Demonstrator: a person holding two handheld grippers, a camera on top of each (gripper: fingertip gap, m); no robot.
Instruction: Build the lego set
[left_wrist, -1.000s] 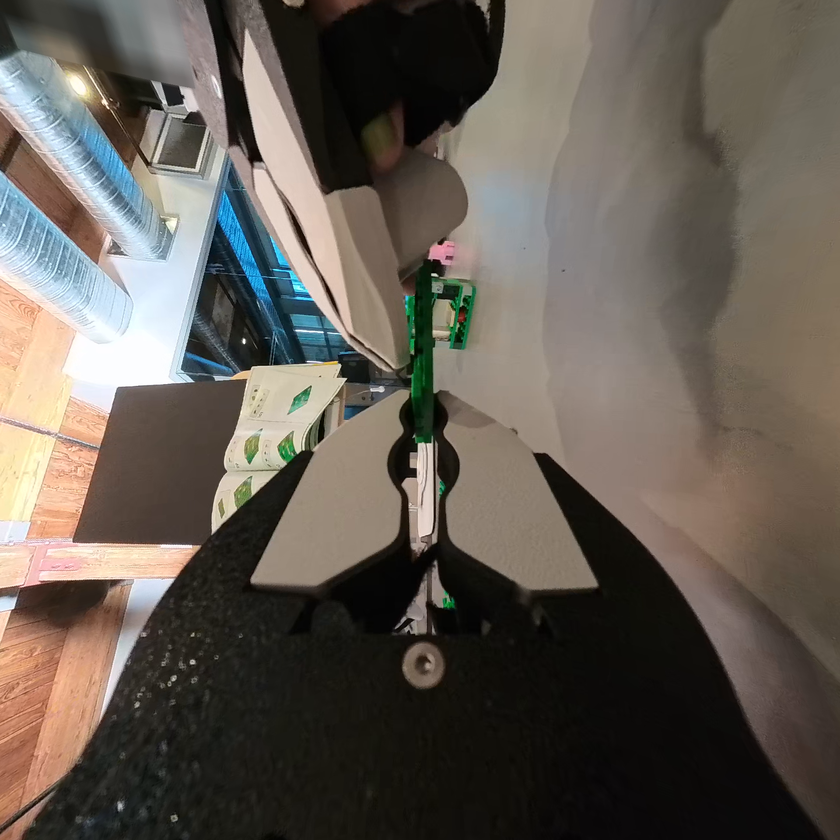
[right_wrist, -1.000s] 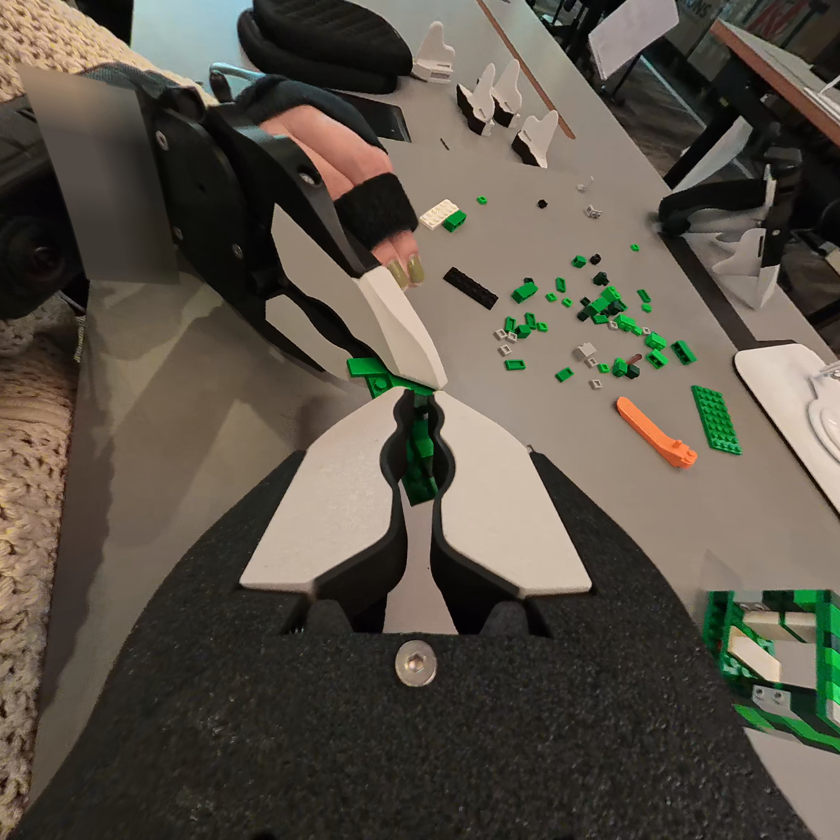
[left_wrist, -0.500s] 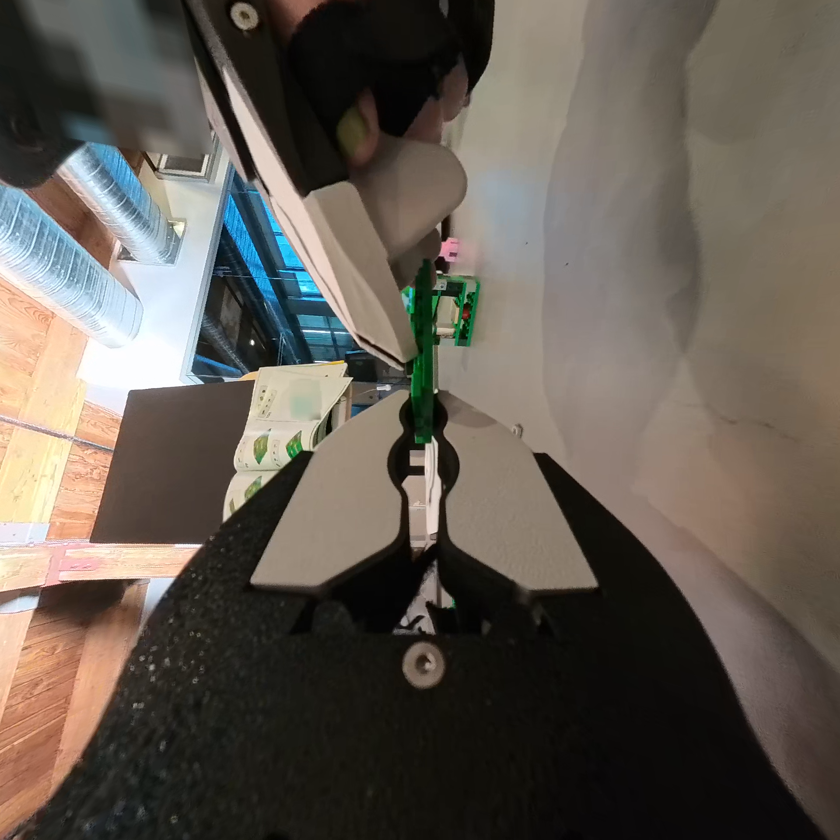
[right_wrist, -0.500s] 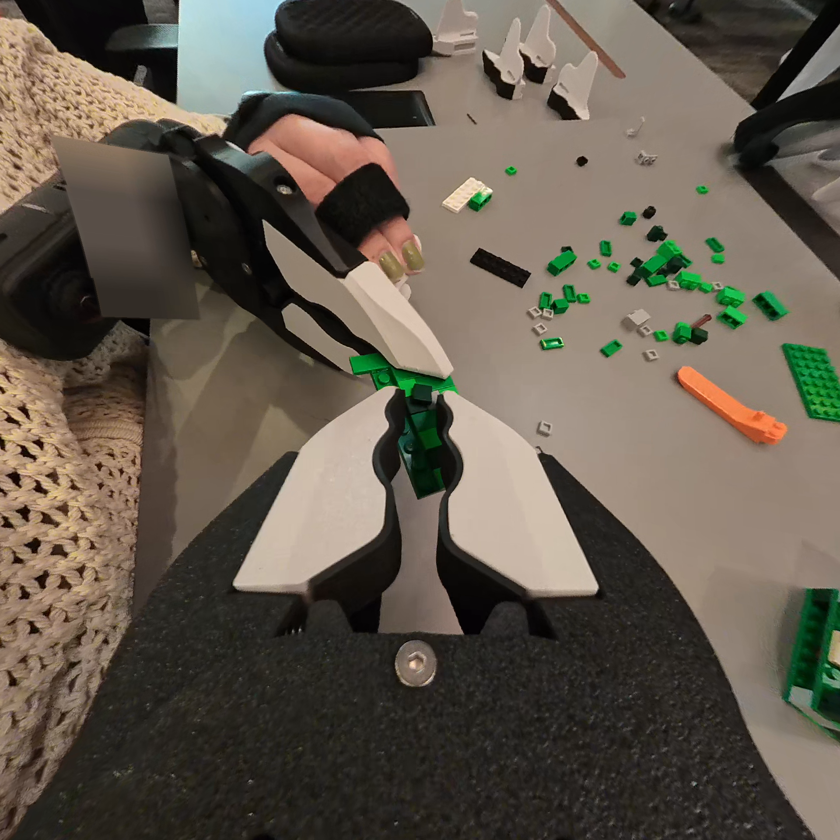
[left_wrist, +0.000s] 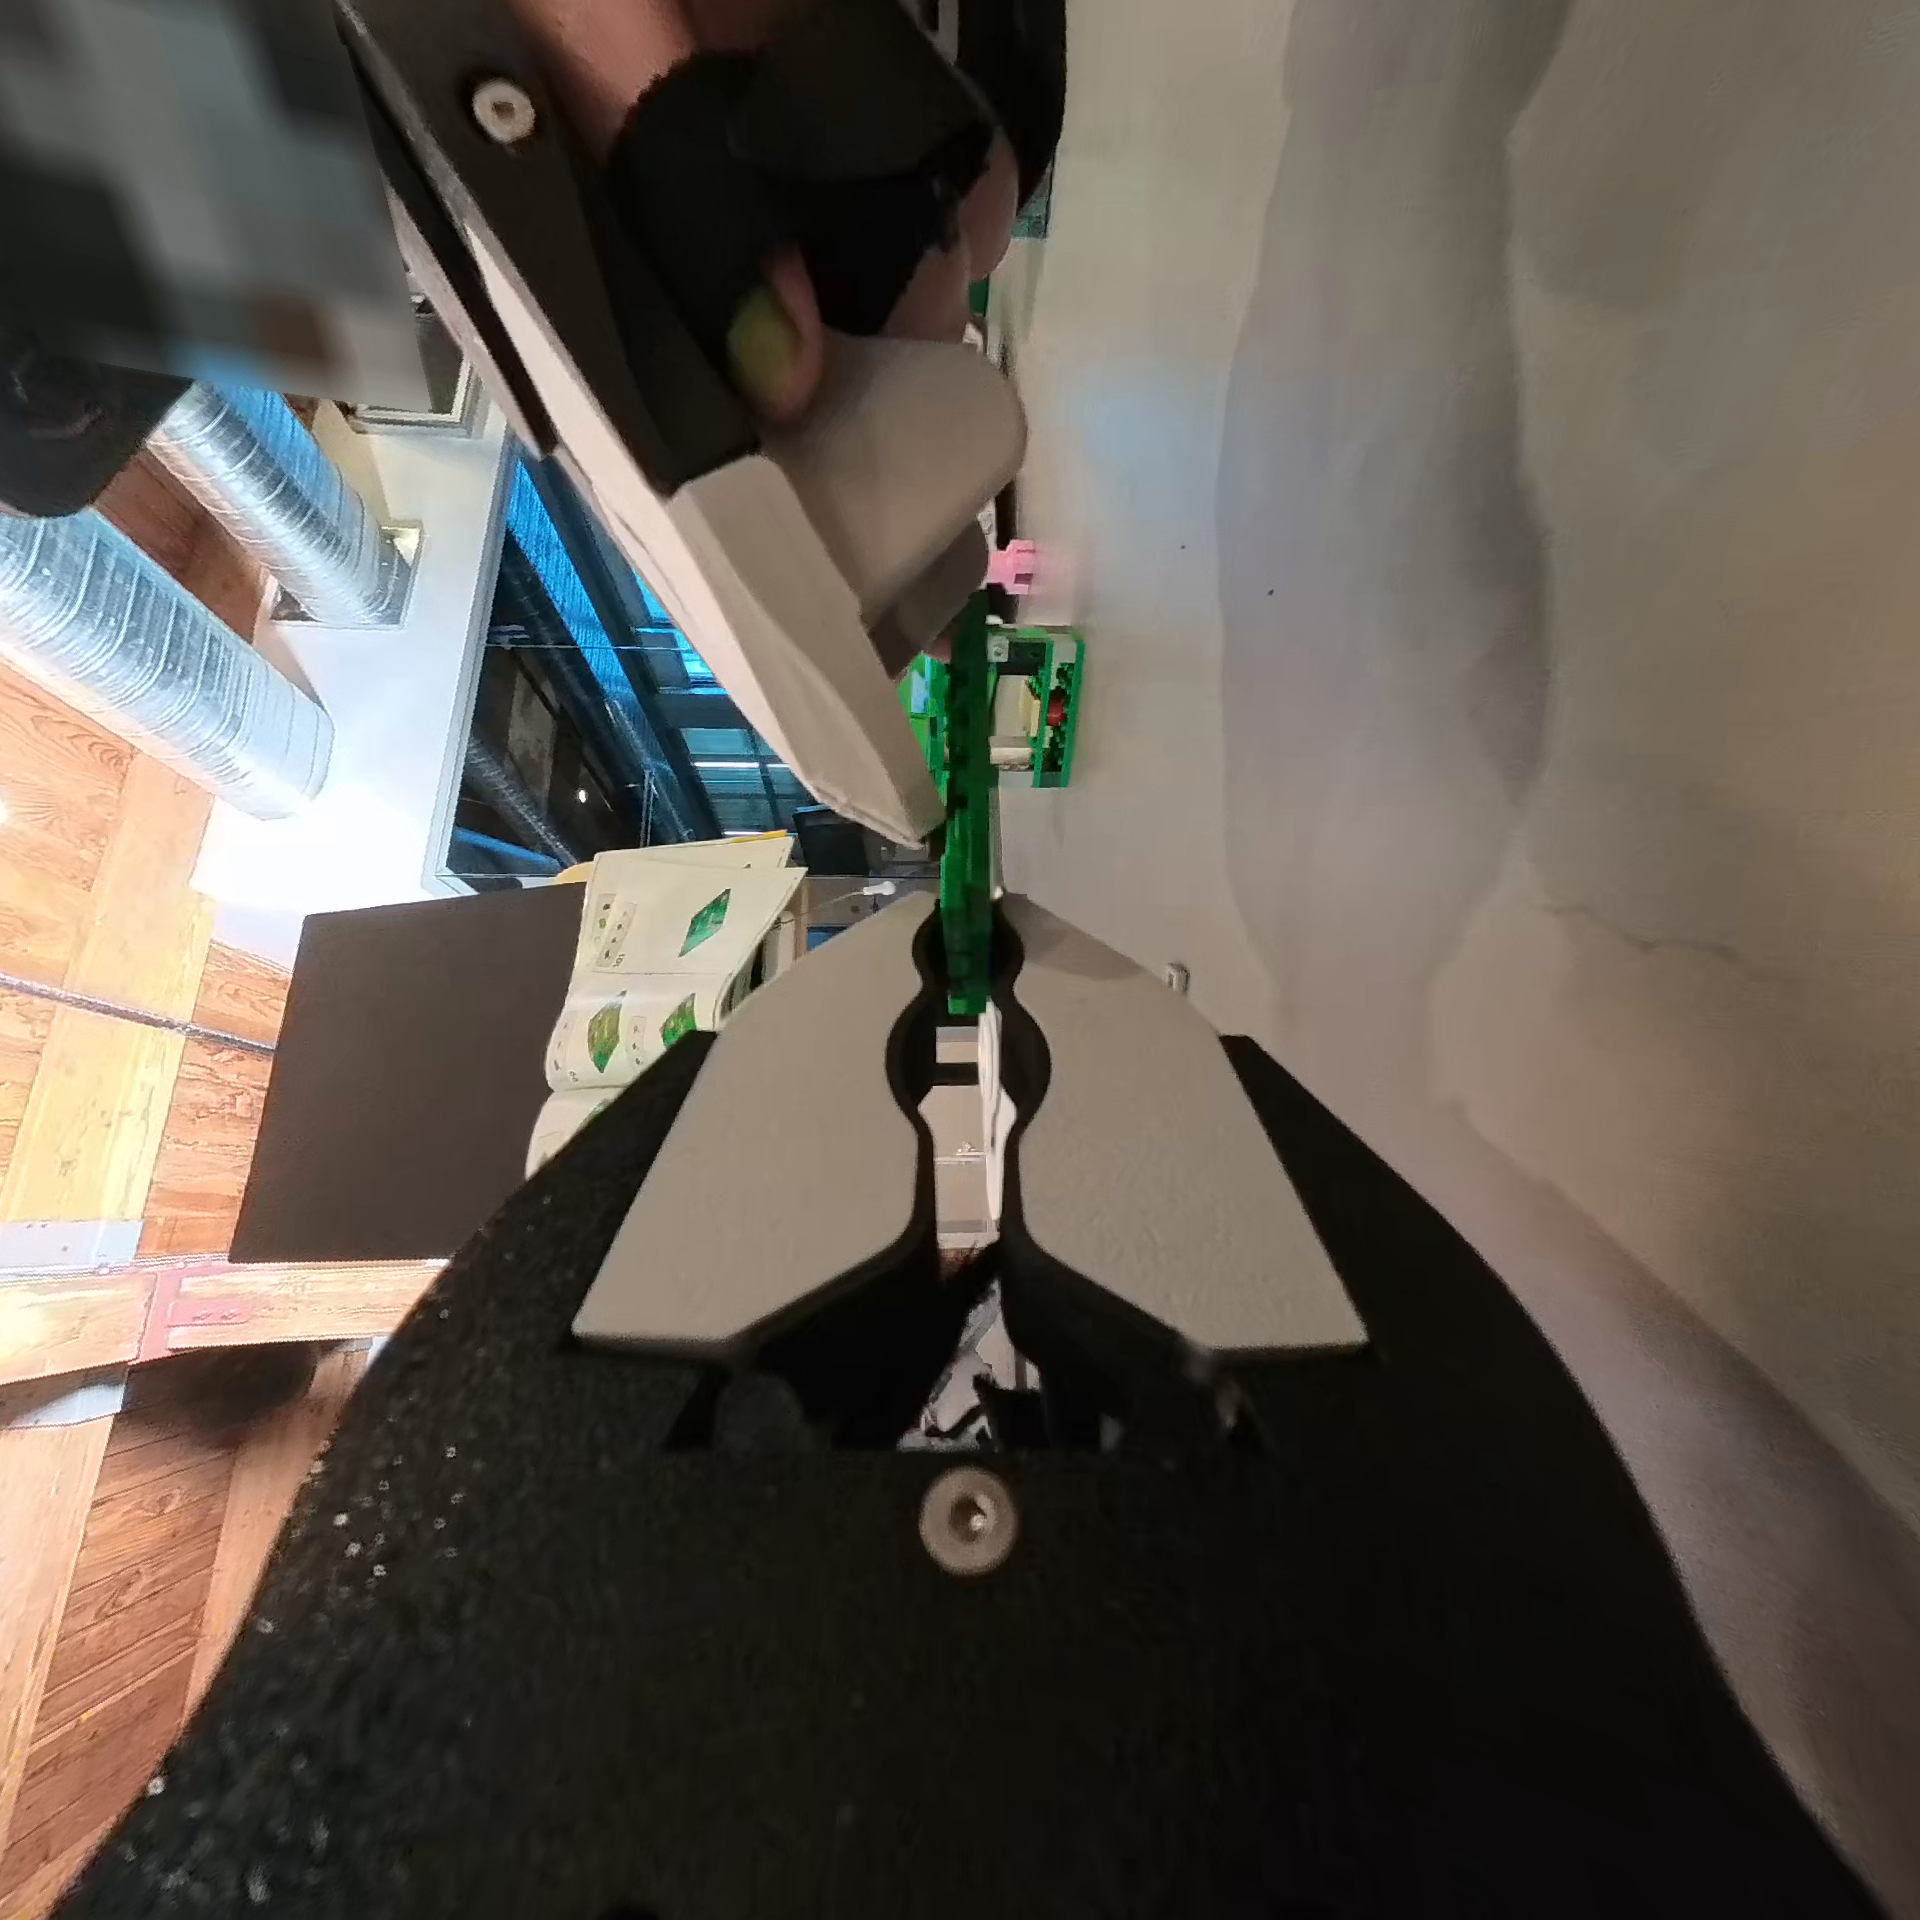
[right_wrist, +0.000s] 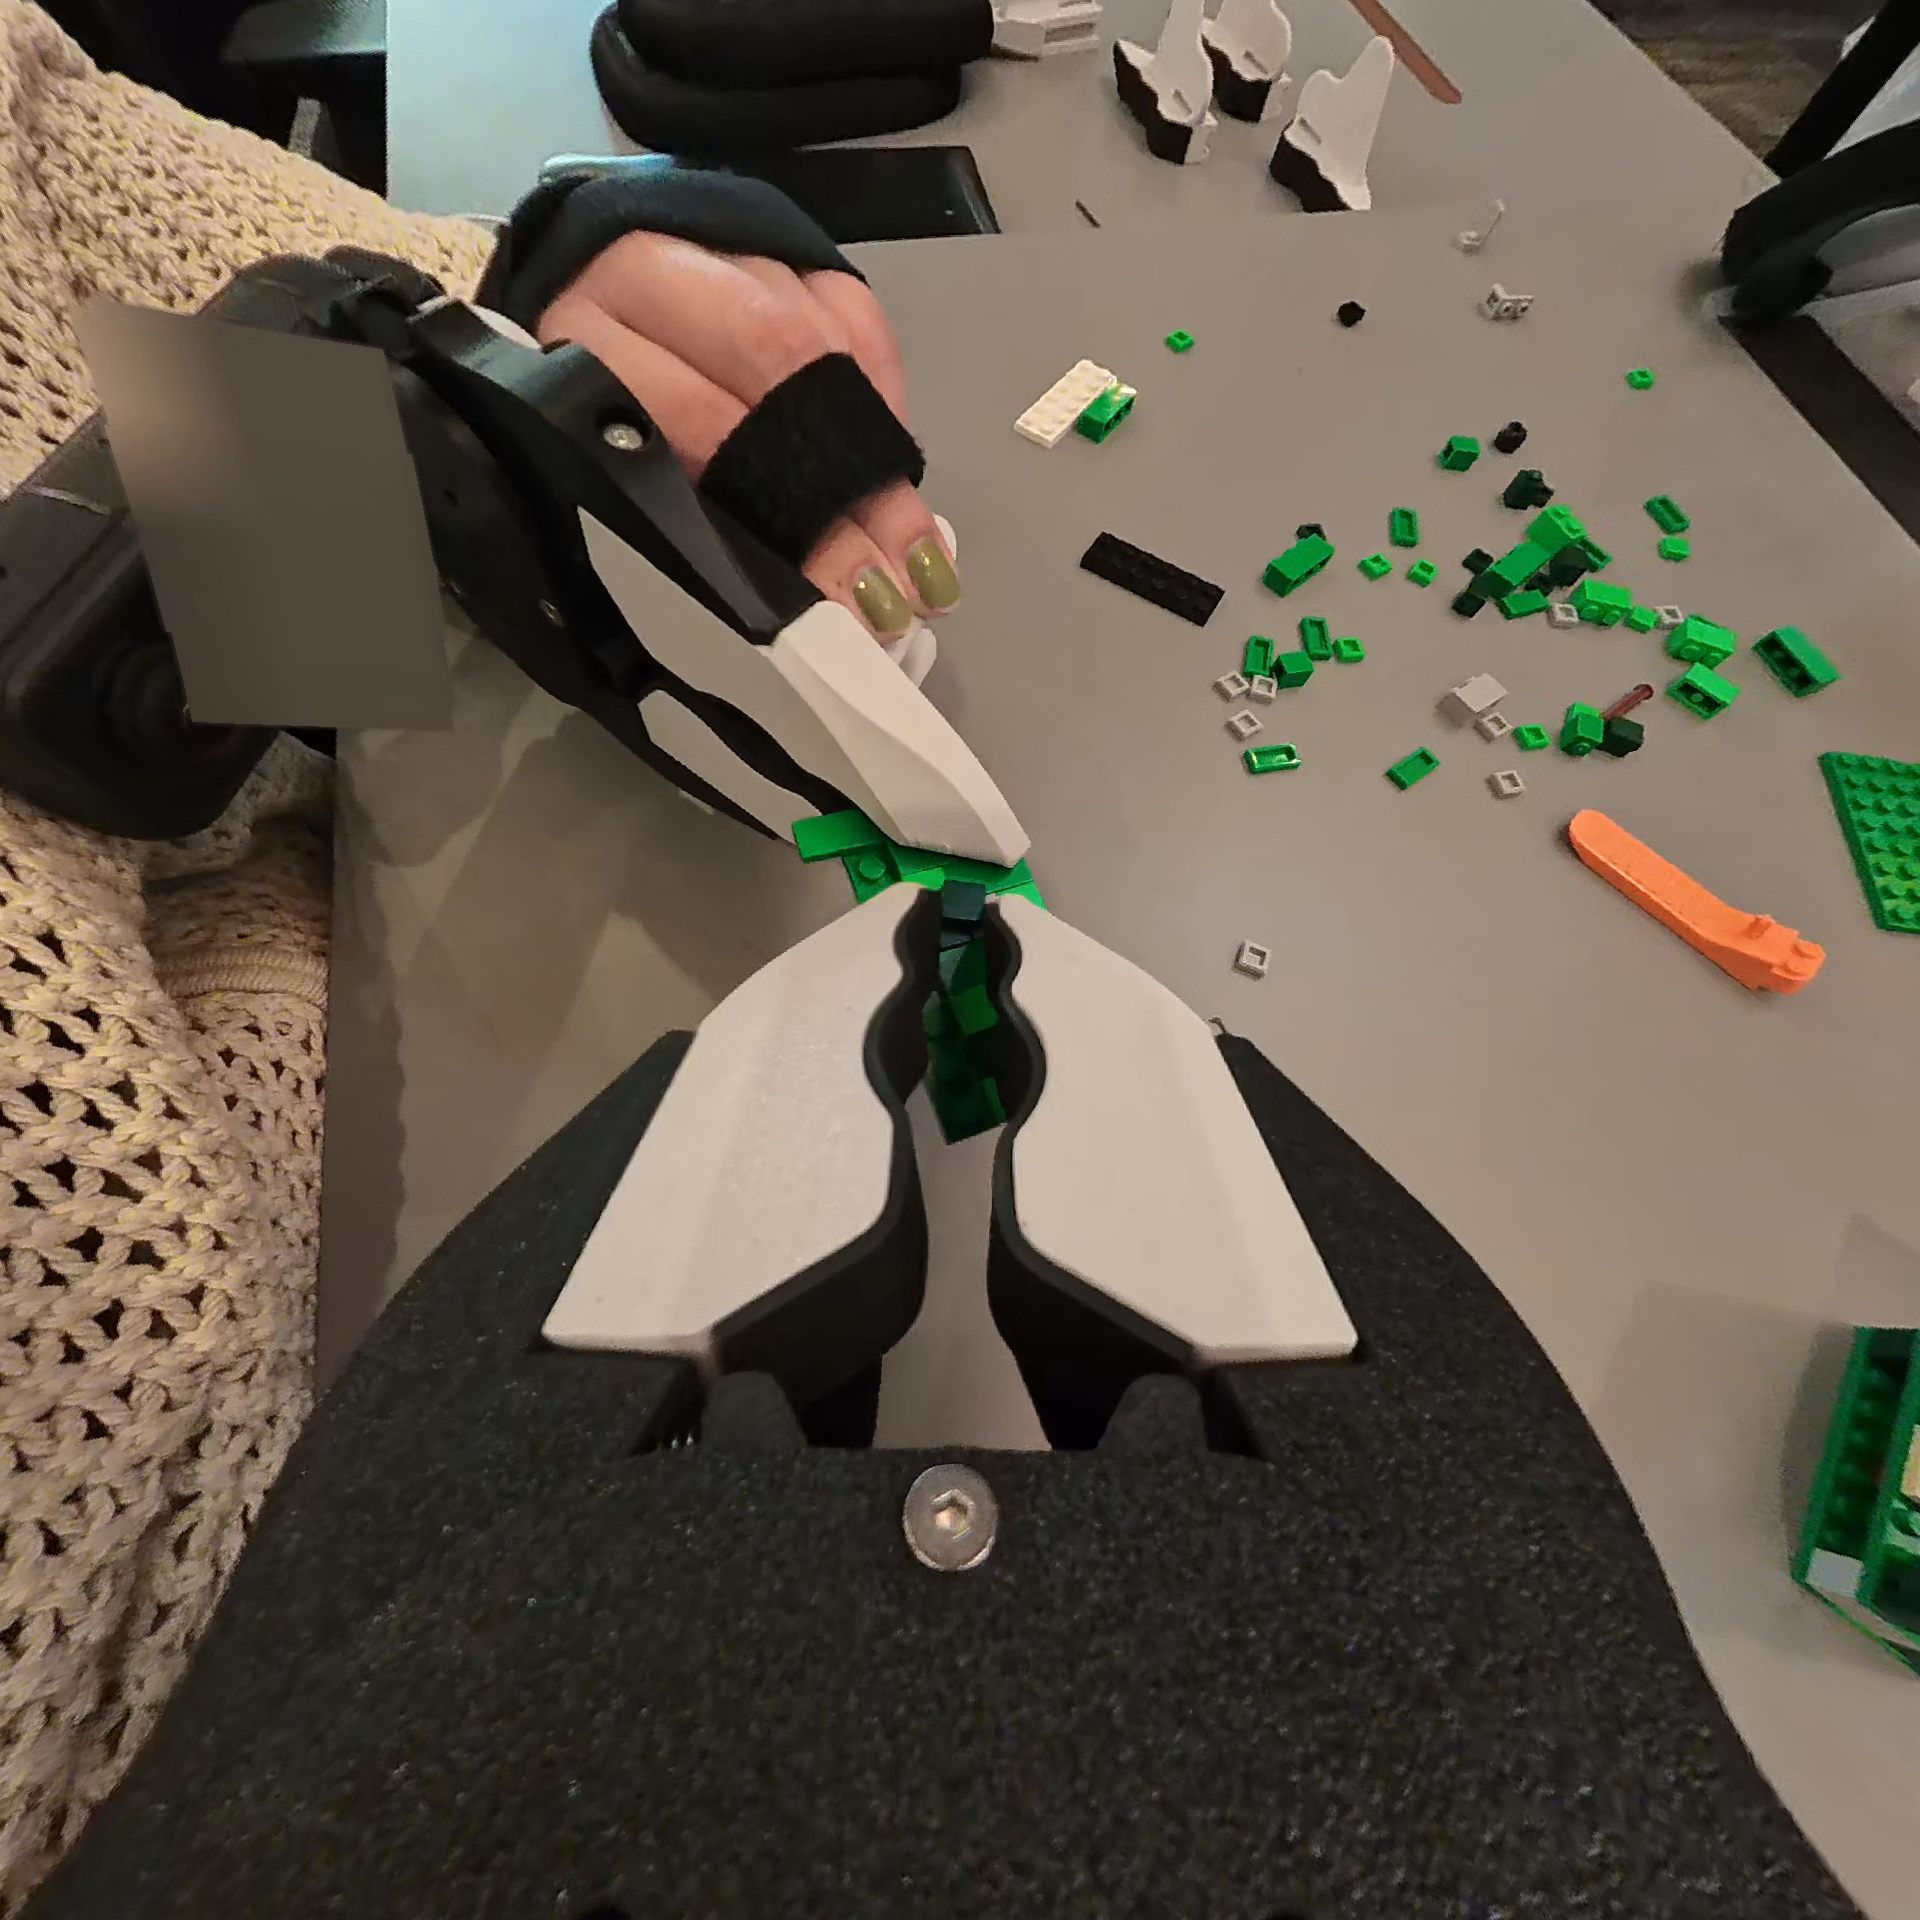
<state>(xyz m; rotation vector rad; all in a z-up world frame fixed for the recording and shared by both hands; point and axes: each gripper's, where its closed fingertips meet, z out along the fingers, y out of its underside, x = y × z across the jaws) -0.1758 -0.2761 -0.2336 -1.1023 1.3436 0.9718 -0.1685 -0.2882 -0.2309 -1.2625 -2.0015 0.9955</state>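
My left gripper (left_wrist: 966, 914) is shut on a flat green plate assembly (left_wrist: 964, 790), seen edge on, with a white part (left_wrist: 958, 1127) between its jaws. My right gripper (right_wrist: 954, 899) is shut on a strip of small green and dark green bricks (right_wrist: 964, 1039). The strip's end meets the green plate (right_wrist: 914, 857), which the left gripper's white fingers (right_wrist: 873, 717) hold from the left. In the left wrist view the right gripper's fingers (left_wrist: 790, 623) reach down onto the plate from the upper left. Both are held above the grey table (right_wrist: 1351, 1091).
Loose green, grey and black bricks (right_wrist: 1538, 582) are scattered at the right. An orange brick separator (right_wrist: 1683, 914), a green baseplate (right_wrist: 1881, 842), a black plate (right_wrist: 1151, 592) and a partial green build (right_wrist: 1870, 1486) lie nearby. An open instruction booklet (left_wrist: 665, 966) stands beyond. Left and right tips are no more than a few centimetres apart.
Both grippers keep their holds and stay joined at the plate. The right gripper has turned left, so the loose bricks slide right in its view. It looms larger in the left wrist view.
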